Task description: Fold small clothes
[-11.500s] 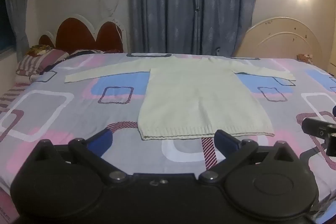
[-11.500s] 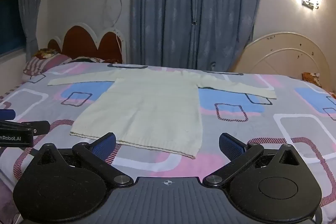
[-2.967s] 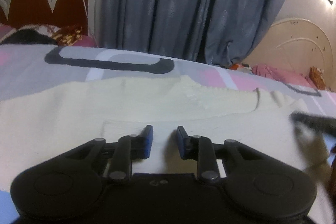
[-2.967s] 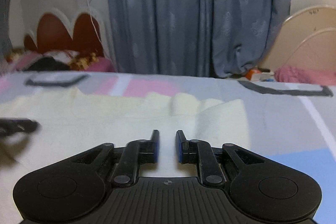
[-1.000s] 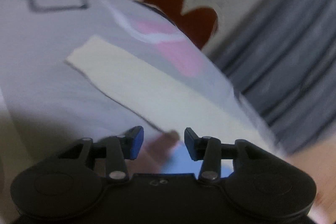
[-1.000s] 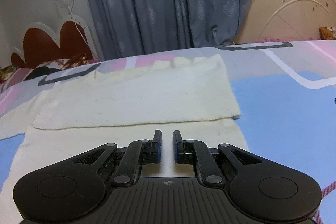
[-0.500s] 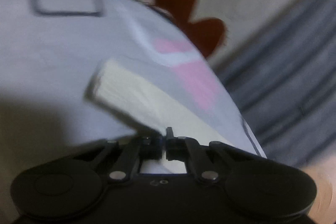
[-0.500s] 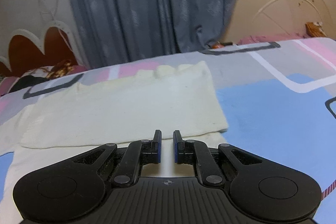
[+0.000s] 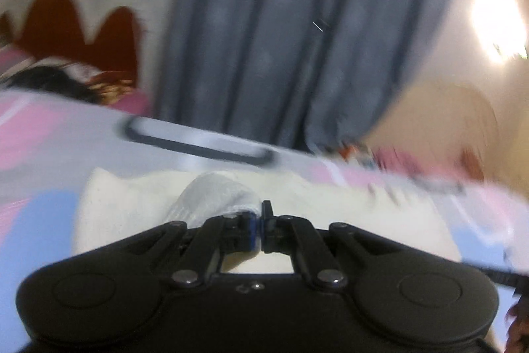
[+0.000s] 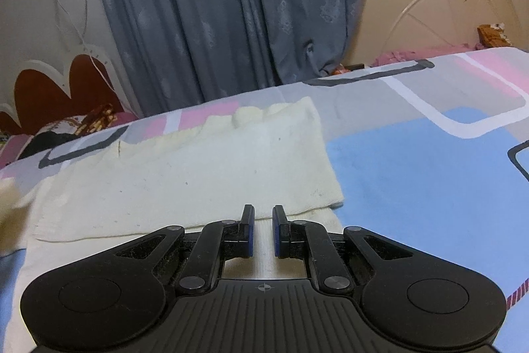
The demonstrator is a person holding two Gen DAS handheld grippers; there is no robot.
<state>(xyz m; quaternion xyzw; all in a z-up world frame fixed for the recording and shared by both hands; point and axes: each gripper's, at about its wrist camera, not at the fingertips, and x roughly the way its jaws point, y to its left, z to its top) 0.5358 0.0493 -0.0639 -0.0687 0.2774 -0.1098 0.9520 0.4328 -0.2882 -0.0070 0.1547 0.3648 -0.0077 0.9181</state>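
Note:
A cream knit sweater (image 10: 185, 174) lies flat on the bed, its right sleeve folded across the chest. My left gripper (image 9: 259, 220) is shut on the left sleeve cuff (image 9: 215, 197) and holds it lifted over the sweater body (image 9: 132, 214); this view is blurred by motion. My right gripper (image 10: 263, 234) hovers low over the sweater's right side, its jaws a narrow gap apart with nothing between them. The lifted sleeve shows as a blur at the far left edge of the right wrist view (image 10: 8, 207).
The bed sheet (image 10: 429, 161) has blue, pink and grey squares. Grey curtains (image 10: 231, 5) hang behind the bed. A red headboard (image 10: 49, 91) with pillows stands at the back left, a cream headboard (image 10: 446, 12) at the back right.
My left gripper shut on the left sleeve cuff half a second ago and has swung it in over the sweater body. My right gripper has stayed almost still, slightly apart.

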